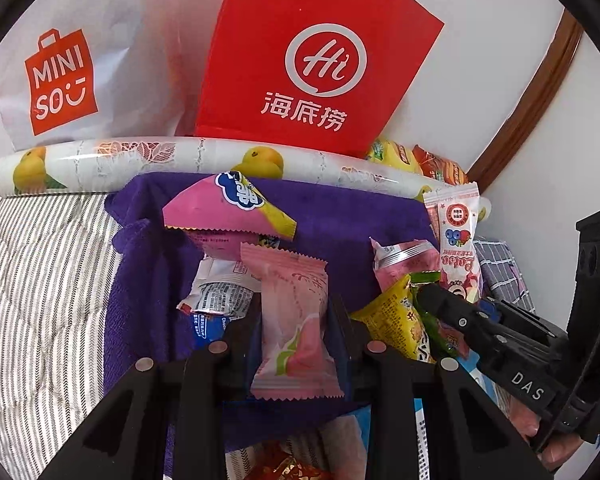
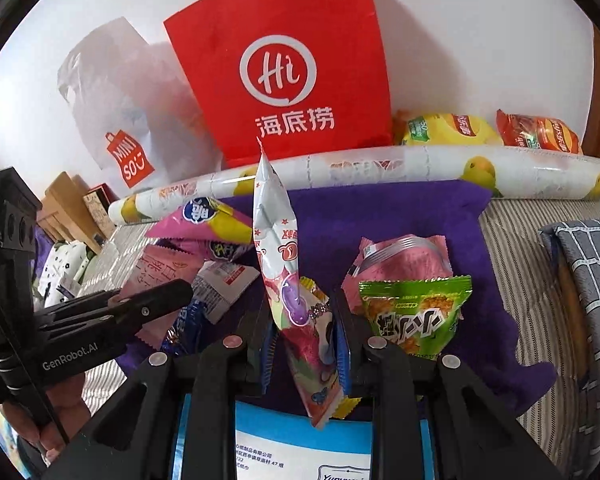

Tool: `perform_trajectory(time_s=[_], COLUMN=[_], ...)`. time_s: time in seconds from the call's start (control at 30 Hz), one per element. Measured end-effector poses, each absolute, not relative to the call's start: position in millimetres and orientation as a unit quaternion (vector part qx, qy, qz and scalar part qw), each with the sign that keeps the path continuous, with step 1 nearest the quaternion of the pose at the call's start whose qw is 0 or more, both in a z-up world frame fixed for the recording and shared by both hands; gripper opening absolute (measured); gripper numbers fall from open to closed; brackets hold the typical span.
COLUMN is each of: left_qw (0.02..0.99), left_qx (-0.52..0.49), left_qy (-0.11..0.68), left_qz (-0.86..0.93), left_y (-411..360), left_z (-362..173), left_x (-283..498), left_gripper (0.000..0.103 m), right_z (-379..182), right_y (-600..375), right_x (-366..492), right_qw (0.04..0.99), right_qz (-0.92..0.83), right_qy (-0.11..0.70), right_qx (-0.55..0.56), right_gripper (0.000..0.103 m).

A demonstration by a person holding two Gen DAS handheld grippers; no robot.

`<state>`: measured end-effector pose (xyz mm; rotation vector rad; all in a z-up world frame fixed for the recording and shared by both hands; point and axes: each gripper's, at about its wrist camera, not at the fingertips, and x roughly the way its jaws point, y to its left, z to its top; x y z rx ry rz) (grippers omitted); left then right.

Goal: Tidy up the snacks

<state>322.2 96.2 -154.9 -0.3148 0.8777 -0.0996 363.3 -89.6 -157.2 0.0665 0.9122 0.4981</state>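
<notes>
Purple towel (image 2: 380, 220) piled with snacks, red bag (image 2: 284, 72) behind.

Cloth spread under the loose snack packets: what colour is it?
Deep purple; the cloth shows best in the right wrist view.

Bright, even daylight, soft shadows (fisheye bending, dark vignetted corners), mostly sharp.

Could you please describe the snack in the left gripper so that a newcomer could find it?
Below the red paper bag lies a purple towel. Over it the left gripper clamps a pale pink packet, the only one printed with a peach.
</notes>
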Motion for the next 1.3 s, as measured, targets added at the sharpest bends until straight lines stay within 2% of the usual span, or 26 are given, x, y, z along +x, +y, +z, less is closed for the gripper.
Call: perform_trajectory(time_s=[0.87, 0.93, 1.03, 1.3], left_qw=[0.891, 0.891, 0.89, 0.885], left_qx=[-0.142, -0.139, -0.138, -0.139], left_qy=[0.428, 0.429, 0.431, 0.441], left_qz=[-0.045, -0.047, -0.048, -0.051], left_y=[94, 93, 91, 88], left_z=[-160, -161, -162, -169], left_x=[323, 324, 325, 328], left_gripper=[0.029, 0.029, 0.029, 0.029], right_z=[-170, -166, -159, -148], right_y=[-87, -87, -88, -91], right_x=[366, 364, 360, 354], right_qw=[0.867, 0.87, 0.879, 0.888], right_qz=[0.208, 0.209, 0.206, 0.211], right_qy=[0.453, 0.446, 0.429, 0.408], right_qx=[0.02, 0.02, 0.016, 0.02], right_gripper=[0.03, 0.033, 0.042, 0.043])
